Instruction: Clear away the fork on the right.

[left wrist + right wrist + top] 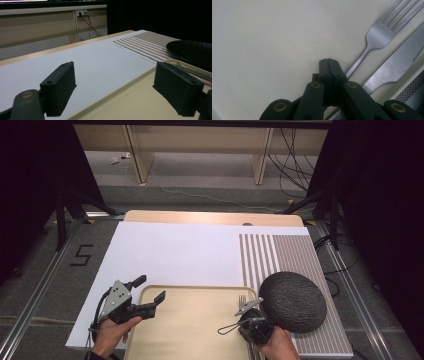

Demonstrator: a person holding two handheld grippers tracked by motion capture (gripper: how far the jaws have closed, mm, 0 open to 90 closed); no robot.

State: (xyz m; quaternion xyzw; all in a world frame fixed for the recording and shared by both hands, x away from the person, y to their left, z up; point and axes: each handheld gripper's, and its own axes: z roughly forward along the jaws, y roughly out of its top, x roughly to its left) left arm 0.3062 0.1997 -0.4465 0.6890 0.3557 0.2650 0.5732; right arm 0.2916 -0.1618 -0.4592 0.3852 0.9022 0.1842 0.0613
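My left gripper (149, 290) hovers over the near left corner of a beige tray (190, 330), its jaws wide open with nothing between them (117, 90). My right gripper (250, 316) is over the tray's right side, and its jaws are pressed together (329, 61) just above the tray's surface. A steel fork (377, 35) and a knife (397, 65) lie side by side on the tray right of those jaws. The fork's handle runs past the jaws and is not gripped. The fork's tines (243, 299) point away from me.
A dark round plate (292, 301) rests on a striped placemat (280, 252) just right of the tray, close to my right hand. A white sheet (175, 250) covers the table beyond the tray. Dark stands and cables sit off the table's edges.
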